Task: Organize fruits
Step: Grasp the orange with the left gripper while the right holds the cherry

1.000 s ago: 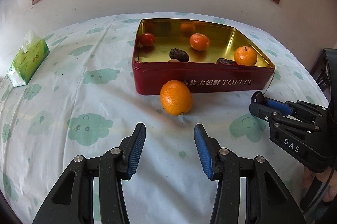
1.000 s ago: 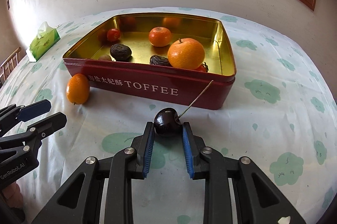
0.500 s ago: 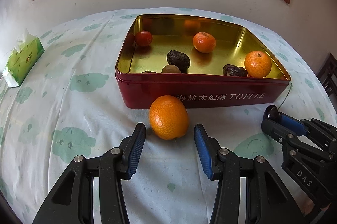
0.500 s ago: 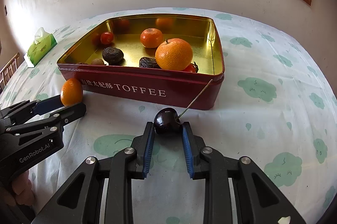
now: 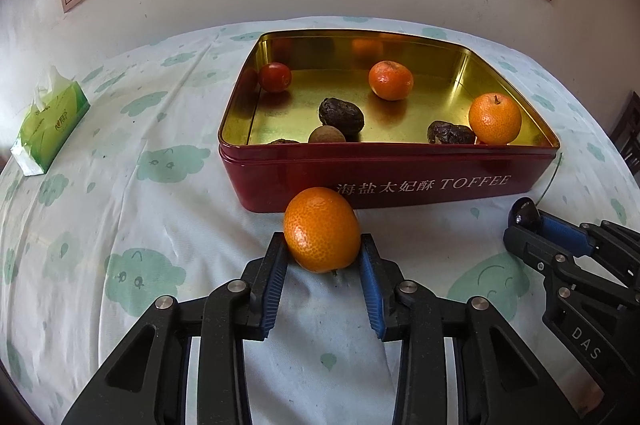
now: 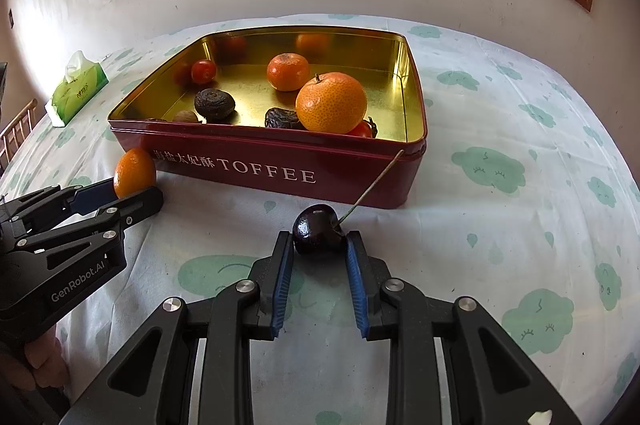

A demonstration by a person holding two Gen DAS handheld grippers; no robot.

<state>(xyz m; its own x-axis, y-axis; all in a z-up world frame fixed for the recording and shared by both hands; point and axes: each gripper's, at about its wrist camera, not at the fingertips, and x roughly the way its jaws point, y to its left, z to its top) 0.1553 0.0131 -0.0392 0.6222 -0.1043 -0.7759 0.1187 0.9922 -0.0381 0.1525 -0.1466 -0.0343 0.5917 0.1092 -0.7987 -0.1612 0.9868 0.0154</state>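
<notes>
Red tomato (image 6: 361,129) half hidden behind the big orange (image 6: 331,103).

Beyond the left tongs (image 5: 322,283), the tin's near wall (image 5: 400,177) is hiding most of a dark fruit (image 5: 283,141); a red fruit (image 6: 360,129) is peeking from behind the stemmed orange (image 6: 331,103).

Left wrist: we look low, close, toward 12 o'clock at the toffee tin (image 5: 384,181).
Right wrist: likewise, from further right.
Shared: tin (image 6: 264,165), window wall.
</notes>
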